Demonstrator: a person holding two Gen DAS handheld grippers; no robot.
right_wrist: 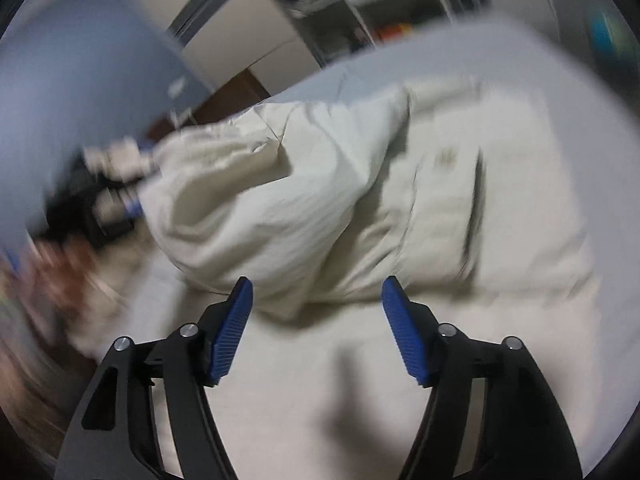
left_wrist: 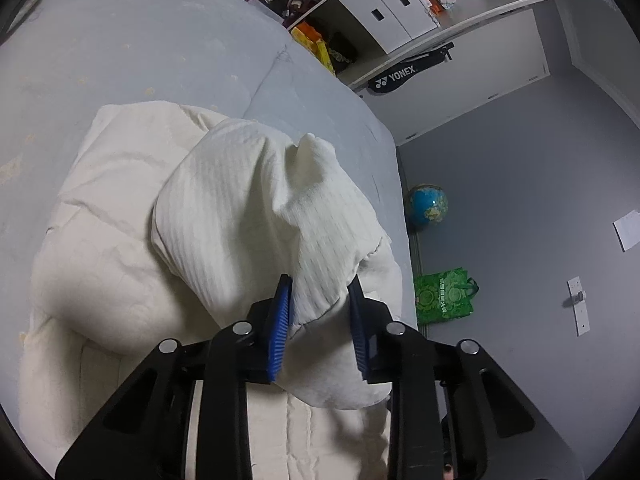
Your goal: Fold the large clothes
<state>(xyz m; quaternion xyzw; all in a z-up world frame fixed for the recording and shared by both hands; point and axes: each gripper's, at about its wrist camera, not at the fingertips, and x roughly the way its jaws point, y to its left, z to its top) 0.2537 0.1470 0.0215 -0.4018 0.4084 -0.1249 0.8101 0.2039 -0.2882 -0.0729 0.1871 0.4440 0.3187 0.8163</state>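
Left gripper (left_wrist: pixel 320 320) pinches a soft, light, floppy cream garment (left_wrist: pixel 256 208) fold w/ jaws narrow, right gripper (right_wrist: pixel 316 320) wide open & prob empty (blurry), so grab hems/corners imo.

Both wrist views look down close over the bed (left_wrist: pixel 120 60), sharing the cream garment (left_wrist: pixel 248 208), the right view blurred.

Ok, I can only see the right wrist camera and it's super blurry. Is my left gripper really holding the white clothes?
Observer: Yes. The left gripper has its jaws shut on a bunched fold of the cream garment, which is raised above the rest.
Operator: What does the cloth look like up close?
Observer: Fine ribbed stripes run across the held fold.
Operator: Is anything next to the bed?
Observer: A green bag sits just past the edge of the bed.
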